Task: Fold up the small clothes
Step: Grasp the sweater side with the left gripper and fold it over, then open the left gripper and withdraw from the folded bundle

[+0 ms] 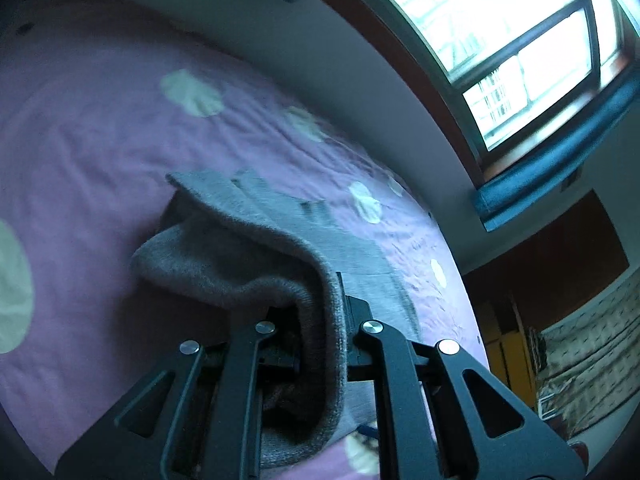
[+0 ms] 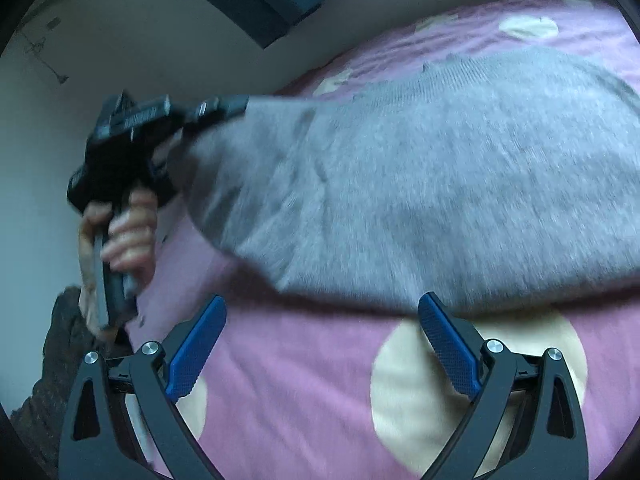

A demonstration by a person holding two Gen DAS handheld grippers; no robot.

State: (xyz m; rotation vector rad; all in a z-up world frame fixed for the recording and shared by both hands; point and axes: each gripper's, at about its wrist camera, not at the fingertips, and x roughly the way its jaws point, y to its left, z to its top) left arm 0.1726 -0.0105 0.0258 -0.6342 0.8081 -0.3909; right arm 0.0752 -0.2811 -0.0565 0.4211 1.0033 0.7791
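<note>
A grey knit garment (image 1: 256, 248) lies on a pink bedspread (image 1: 100, 140) with pale round spots. My left gripper (image 1: 320, 312) is shut on an edge of the garment, which runs between its fingers and hangs back over the gripper. In the right wrist view the garment (image 2: 420, 184) is lifted at its left corner by my left gripper (image 2: 224, 106), held in a hand. My right gripper (image 2: 322, 312) is open and empty, with blue pads (image 2: 196, 348), just in front of the garment's near edge, above the bedspread (image 2: 300, 380).
A pale wall (image 1: 320, 60) runs along the far side of the bed. A bright window (image 1: 500, 40) with a blue curtain (image 1: 560, 168) is at the upper right. A dark cloth heap (image 2: 52, 360) lies at the bed's left edge.
</note>
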